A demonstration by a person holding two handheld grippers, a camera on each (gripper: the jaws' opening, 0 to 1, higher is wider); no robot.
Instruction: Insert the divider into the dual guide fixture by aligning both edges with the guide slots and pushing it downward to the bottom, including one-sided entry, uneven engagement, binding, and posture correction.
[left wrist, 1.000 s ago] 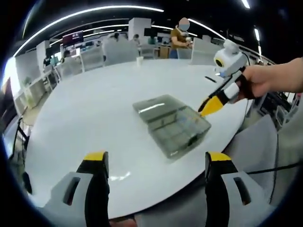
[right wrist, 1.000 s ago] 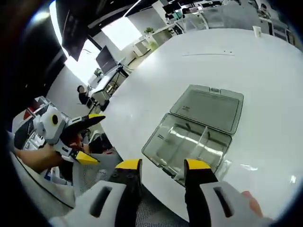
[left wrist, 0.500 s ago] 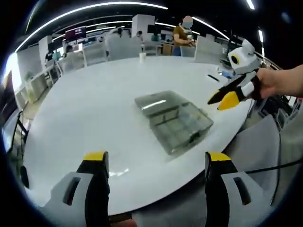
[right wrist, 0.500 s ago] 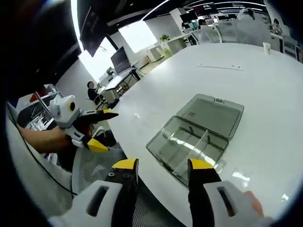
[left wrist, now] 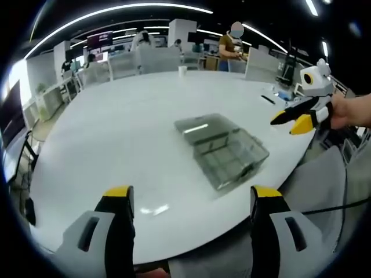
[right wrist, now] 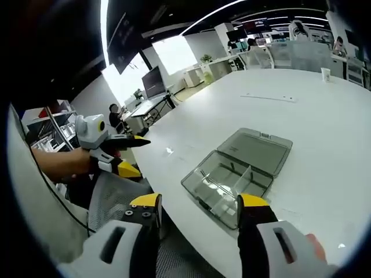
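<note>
In the left gripper view, the left hand-held gripper (left wrist: 188,200) rises from the bottom edge with its two yellow-tipped jaws set wide and nothing between them. The clear plastic compartment box (left wrist: 223,152), which seems to serve as the dual guide fixture, lies on the white counter (left wrist: 110,133) ahead, at about 1 o'clock from the jaws and well apart from them. Its lid (left wrist: 202,126) is thrown open flat on the far side, so the whole thing runs long from 11 o'clock to 5 o'clock, with the open tray nearer the counter's edge. The right hand-held gripper (left wrist: 288,120) comes in at 3 o'clock, held by a hand off the counter's rim, jaws parted a little and empty, well apart from the box.

In the right gripper view, the right hand-held gripper (right wrist: 197,204) also stands wide and empty. The box (right wrist: 235,176) sits just past its tips at about 1 o'clock, open tray toward the camera and lid at the far end, long axis running from 7 o'clock to 1 o'clock. A clear divider (right wrist: 239,180) already stands across the tray's middle; whether it is seated to the bottom cannot be told. The left hand-held gripper (right wrist: 132,155) hangs at 9 o'clock beyond the counter's edge.

By this view the right hand-held gripper looks the nearer to the tray, so the coming reach likely falls to it.
</note>
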